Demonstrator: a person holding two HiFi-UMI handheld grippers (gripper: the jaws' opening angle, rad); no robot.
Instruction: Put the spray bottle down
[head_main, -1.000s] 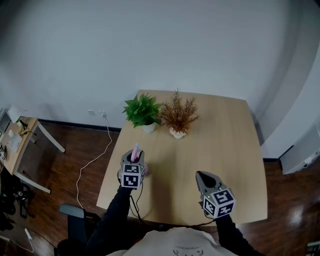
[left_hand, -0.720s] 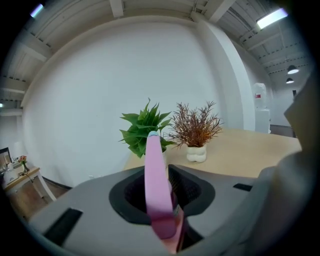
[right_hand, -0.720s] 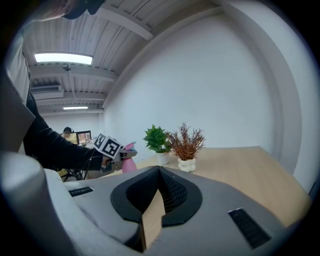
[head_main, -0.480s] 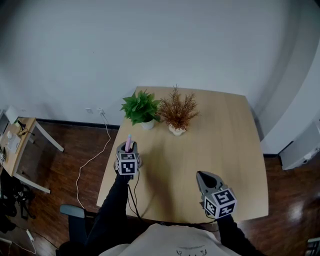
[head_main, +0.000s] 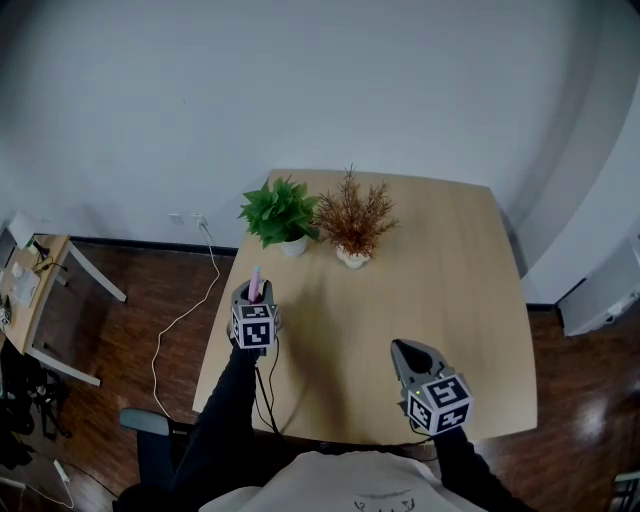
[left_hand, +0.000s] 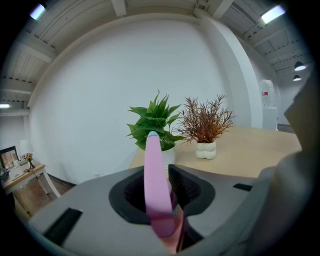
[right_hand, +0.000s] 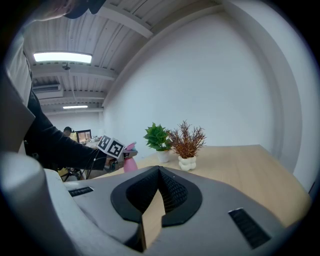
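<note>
The pink spray bottle (left_hand: 157, 190) stands upright between the jaws of the left gripper (head_main: 252, 293), which are clamped on its body (the pads press it from both sides). It is near the left edge of the wooden surface (head_main: 440, 280); its base seems to meet the wood, though no view shows that clearly. Beyond it a green potted plant (head_main: 278, 212) and a dried brown plant (head_main: 352, 222) stand side by side. The right gripper (head_main: 406, 352) hovers well apart, jaws together on nothing.

Open tabletop (head_main: 440, 280) right of green plant (head_main: 279, 212) and dried plant (head_main: 352, 222)
</note>
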